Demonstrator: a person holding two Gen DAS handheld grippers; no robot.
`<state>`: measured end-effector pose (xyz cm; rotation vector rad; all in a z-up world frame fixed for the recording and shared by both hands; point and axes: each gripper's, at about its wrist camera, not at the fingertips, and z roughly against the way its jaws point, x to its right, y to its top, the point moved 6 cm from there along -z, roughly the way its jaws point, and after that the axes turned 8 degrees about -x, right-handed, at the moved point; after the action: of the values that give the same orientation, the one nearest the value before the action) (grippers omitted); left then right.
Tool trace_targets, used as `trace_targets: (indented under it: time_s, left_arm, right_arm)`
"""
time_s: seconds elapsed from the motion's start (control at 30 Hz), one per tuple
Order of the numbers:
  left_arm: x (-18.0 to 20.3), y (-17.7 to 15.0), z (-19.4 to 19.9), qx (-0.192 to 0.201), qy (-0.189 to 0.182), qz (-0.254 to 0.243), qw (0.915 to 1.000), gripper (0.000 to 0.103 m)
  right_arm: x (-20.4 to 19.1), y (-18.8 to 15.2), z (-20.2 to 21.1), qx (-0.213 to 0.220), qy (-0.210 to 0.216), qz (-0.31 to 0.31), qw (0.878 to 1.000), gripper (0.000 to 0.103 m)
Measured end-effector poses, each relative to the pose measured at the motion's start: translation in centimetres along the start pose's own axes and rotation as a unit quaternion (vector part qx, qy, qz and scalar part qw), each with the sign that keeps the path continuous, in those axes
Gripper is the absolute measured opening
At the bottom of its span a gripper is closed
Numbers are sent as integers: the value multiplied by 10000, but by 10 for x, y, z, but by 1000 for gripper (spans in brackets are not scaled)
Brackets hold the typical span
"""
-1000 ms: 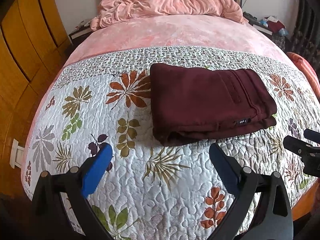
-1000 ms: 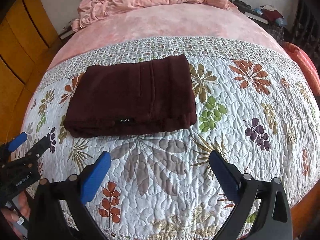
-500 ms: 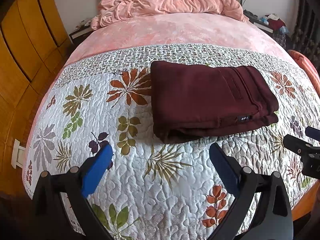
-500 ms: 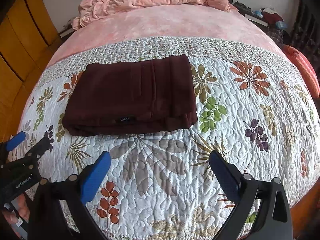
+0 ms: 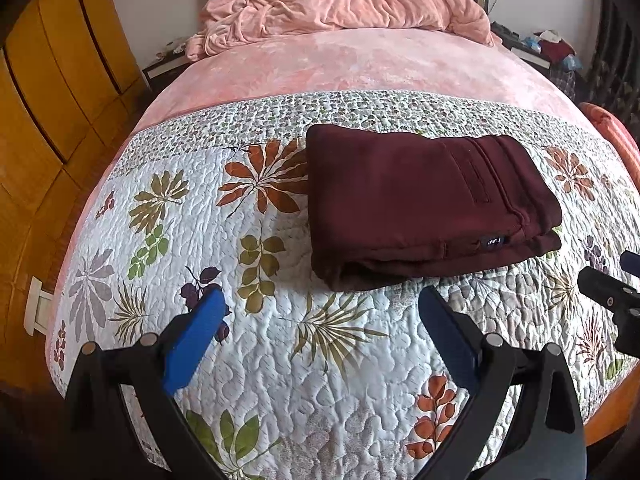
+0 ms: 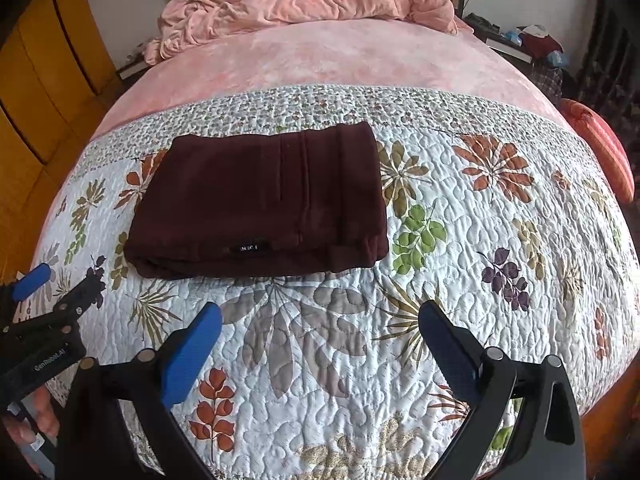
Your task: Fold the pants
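Dark maroon pants [image 5: 424, 204] lie folded into a neat rectangle on the leaf-patterned quilt [image 5: 260, 340], with a small black label on the near edge. They also show in the right wrist view [image 6: 260, 204], left of centre. My left gripper [image 5: 320, 308] is open and empty, held above the quilt short of the pants' near left corner. My right gripper [image 6: 320, 320] is open and empty, above the quilt in front of the pants' near right edge. Each gripper shows at the side of the other's view.
A crumpled pink blanket [image 5: 340, 0] is heaped at the headboard on a pink sheet [image 5: 360, 64]. A wooden wardrobe [image 5: 44, 92] stands on the left. A cluttered nightstand [image 5: 548, 48] and an orange cushion [image 6: 600, 148] are on the right.
Both grippers have drawn back slightly from the folded pants and stay open. The pants have not moved.
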<state>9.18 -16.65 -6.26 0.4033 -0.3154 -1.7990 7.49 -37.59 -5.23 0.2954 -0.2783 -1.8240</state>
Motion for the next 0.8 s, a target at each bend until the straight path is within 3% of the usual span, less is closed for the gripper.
trace_targets:
  time_s: [0.8]
  left_arm:
    - [-1,1,-1,37,49,32,10000,97]
  right_arm:
    - [4,0,-3,-24,-146,-28,9999,99]
